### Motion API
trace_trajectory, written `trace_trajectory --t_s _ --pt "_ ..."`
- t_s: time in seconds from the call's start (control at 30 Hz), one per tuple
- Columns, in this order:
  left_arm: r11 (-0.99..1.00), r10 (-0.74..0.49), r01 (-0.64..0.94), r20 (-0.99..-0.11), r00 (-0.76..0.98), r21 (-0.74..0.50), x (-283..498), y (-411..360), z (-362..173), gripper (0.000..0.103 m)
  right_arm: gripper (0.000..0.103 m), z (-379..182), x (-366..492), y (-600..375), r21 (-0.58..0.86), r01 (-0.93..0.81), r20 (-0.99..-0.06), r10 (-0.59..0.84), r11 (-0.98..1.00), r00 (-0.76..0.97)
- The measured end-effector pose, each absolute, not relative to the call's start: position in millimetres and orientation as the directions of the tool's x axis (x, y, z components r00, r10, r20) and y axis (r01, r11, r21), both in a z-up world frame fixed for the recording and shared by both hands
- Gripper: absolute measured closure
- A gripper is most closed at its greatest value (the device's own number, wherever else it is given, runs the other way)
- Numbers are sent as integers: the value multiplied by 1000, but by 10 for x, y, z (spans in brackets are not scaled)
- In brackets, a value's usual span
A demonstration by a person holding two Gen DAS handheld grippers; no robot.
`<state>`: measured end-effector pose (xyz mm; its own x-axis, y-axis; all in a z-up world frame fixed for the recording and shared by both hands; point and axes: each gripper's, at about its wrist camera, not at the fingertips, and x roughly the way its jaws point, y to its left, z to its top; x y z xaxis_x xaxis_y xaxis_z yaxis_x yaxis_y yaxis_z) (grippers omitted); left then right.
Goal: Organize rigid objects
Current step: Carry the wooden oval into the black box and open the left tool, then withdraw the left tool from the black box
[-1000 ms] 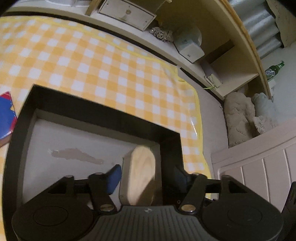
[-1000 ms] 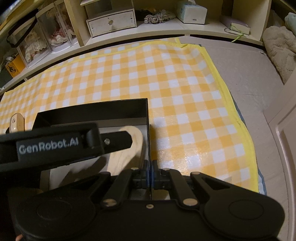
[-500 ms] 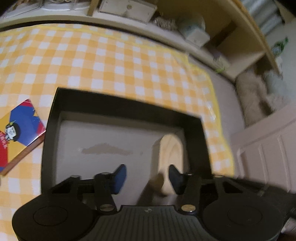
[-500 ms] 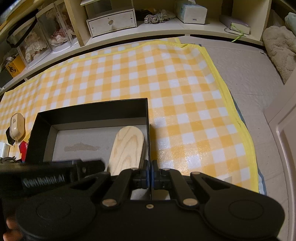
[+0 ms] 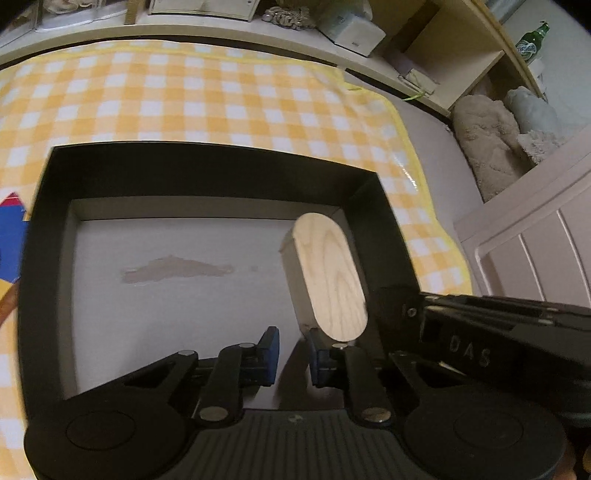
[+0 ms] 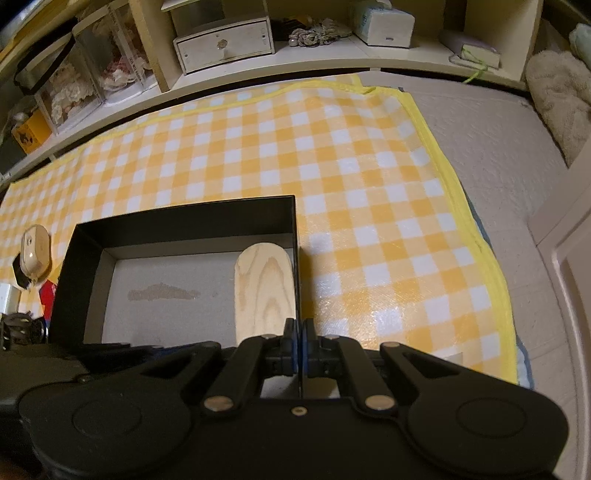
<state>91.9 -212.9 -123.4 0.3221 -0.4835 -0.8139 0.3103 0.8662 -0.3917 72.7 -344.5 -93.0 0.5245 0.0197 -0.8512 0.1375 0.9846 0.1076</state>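
Inside the black box (image 6: 177, 225) lies a wooden block (image 5: 328, 280); left jaws apart, right jaws clamp its wall.

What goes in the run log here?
left gripper: open, empty | right gripper: shut on box wall | wooden block: in box

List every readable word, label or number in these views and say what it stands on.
"DAS": raised letters on the right gripper's body, seen in the left wrist view.
Green bottle label: too small to read.
Tissue box print: too blurred to read.
Clear case spine text: unreadable.
Yellow box: a dark figure, no readable words.
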Motion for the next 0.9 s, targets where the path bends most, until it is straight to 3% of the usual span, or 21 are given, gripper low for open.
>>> trace_trajectory --t_s 0.4,0.57,0.73,0.9 --pt "882 -446 330 -820 358 -335 903 -2061 -1075 84 100 -939 741 -3442 97 131 -851 14 987 525" --pt "905 -396 320 -832 389 -281 846 -1981 -917 61 100 -939 738 -3452 101 131 -851 17 986 525" --pt "916 -360 333 -829 429 -225 758 -1919 -729 24 100 -937 737 -3452 106 130 -849 22 986 527" --pt "922 -336 341 -822 459 -186 667 -1837 -572 12 100 -936 737 -3453 110 130 -849 25 985 528"
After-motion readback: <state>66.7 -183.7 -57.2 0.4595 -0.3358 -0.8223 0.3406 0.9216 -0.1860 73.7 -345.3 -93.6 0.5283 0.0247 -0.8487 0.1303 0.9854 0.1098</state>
